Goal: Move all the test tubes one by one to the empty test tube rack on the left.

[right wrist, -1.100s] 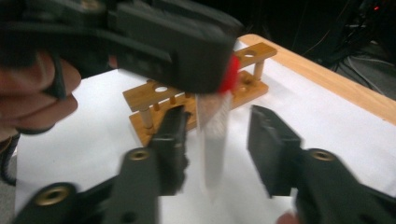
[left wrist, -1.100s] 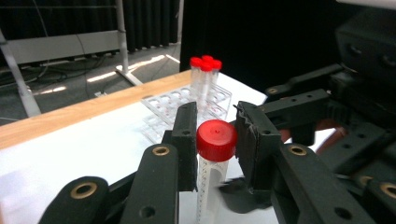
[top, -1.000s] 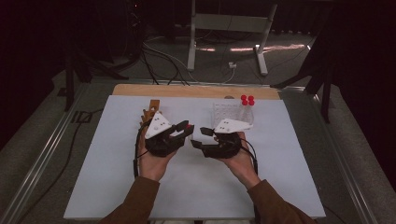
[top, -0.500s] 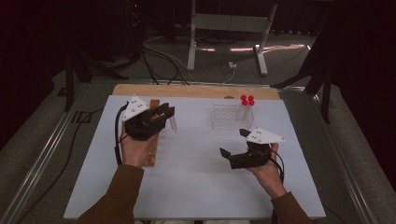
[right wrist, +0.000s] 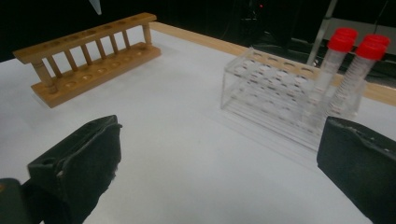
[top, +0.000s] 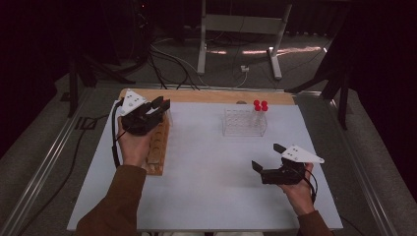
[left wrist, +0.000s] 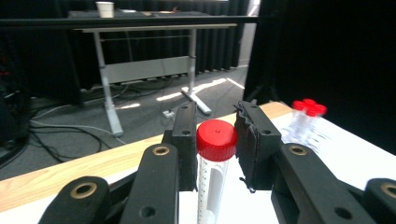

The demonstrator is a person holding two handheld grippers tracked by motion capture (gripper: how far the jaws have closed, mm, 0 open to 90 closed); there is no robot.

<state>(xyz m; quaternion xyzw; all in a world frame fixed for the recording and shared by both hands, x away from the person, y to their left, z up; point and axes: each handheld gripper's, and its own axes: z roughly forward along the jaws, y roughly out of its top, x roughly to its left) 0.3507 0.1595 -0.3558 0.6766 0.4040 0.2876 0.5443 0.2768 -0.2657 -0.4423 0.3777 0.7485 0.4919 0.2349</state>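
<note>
Over the wooden rack [top: 158, 142] at about nine o'clock on the counter [top: 206, 167], the left gripper [top: 160, 105] is clenched on a clear tube with a red cap [left wrist: 215, 140]. In the left gripper view the tube stands upright between the two black pads, its cap level with their tops and its graduated body running down out of the picture between the jaws.

At about four o'clock, the right gripper [top: 267, 157] hangs low over bare white counter, released, with nothing between its jaws, which have just been opening. Its jaws point toward nine o'clock in the high view.

Toward one o'clock stands a clear plastic rack [top: 243, 123] with red-capped tubes [top: 260, 105] upright at its right end, well apart from both grippers. In the right gripper view the wooden rack [right wrist: 88, 56] has its visible holes empty, and the clear rack [right wrist: 275, 95] lies near the right jaw.
</note>
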